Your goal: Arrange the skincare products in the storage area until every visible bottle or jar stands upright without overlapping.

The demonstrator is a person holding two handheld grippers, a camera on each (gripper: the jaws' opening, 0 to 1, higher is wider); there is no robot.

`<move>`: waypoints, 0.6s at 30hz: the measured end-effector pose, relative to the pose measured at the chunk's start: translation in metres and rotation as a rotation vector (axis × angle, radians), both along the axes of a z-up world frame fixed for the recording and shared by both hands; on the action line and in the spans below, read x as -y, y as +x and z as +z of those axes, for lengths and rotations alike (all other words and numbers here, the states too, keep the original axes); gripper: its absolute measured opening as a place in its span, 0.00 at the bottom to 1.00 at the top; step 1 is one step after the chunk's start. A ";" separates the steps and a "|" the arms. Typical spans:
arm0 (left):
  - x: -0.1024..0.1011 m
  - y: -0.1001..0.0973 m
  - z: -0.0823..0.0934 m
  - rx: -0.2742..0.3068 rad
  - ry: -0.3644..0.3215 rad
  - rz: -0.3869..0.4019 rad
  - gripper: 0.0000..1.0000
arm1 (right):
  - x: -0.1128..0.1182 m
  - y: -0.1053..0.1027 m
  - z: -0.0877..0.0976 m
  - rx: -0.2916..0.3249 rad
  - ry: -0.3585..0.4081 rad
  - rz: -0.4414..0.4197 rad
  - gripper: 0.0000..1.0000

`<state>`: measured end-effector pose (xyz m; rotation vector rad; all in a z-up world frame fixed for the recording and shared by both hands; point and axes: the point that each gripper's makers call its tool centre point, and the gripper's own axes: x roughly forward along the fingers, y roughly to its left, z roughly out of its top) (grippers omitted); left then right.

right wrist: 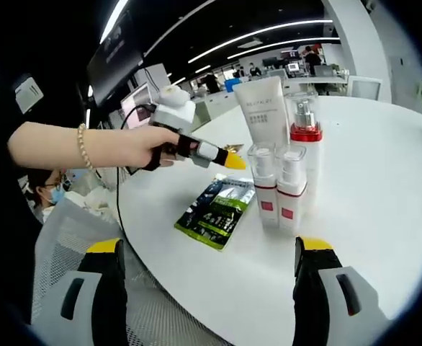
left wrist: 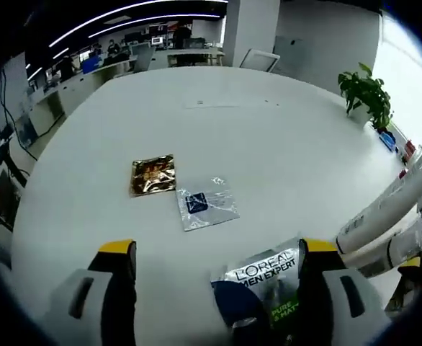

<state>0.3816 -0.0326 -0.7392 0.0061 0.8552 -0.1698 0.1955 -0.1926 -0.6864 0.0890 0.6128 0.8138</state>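
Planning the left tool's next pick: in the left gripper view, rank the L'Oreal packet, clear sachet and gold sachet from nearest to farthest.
1. L'Oreal packet, between the left tool's jaws, toward the right one.
2. Clear sachet, mid-table ahead.
3. Gold sachet, just beyond, up-left.

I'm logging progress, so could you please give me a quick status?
Both grippers open, empty. Bottles and tube upright together. Green sachet flat beside them.

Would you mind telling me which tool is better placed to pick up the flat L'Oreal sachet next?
Probably the left tool. The L'Oreal sachet lies flat between its open jaws, close in. The right tool is open too, but sits further back, facing the upright bottles.
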 end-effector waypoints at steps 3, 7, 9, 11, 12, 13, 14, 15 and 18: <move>0.002 0.011 -0.005 -0.003 0.001 0.011 0.86 | 0.000 0.000 0.000 -0.003 0.001 -0.004 0.97; 0.003 0.025 -0.010 0.002 0.008 0.021 0.83 | 0.002 0.001 -0.001 -0.006 0.000 -0.013 0.97; 0.004 0.031 -0.012 -0.001 0.011 0.021 0.80 | 0.003 0.002 -0.002 -0.010 0.000 -0.018 0.97; 0.005 0.035 -0.014 -0.005 0.015 0.026 0.78 | 0.003 0.002 -0.002 -0.010 0.002 -0.022 0.97; 0.005 0.037 -0.015 -0.008 0.017 0.030 0.78 | 0.004 0.002 -0.002 -0.011 0.000 -0.023 0.97; 0.005 0.037 -0.016 -0.012 0.019 0.034 0.77 | 0.004 0.002 -0.003 -0.014 -0.001 -0.023 0.97; 0.006 0.038 -0.016 -0.015 0.020 0.038 0.76 | 0.004 0.002 -0.003 -0.015 -0.001 -0.022 0.97; 0.006 0.038 -0.017 -0.019 0.025 0.041 0.75 | 0.004 0.002 -0.003 -0.015 -0.003 -0.023 0.97; 0.003 0.043 -0.022 -0.025 0.048 0.052 0.75 | 0.004 0.002 -0.003 -0.017 -0.003 -0.027 0.97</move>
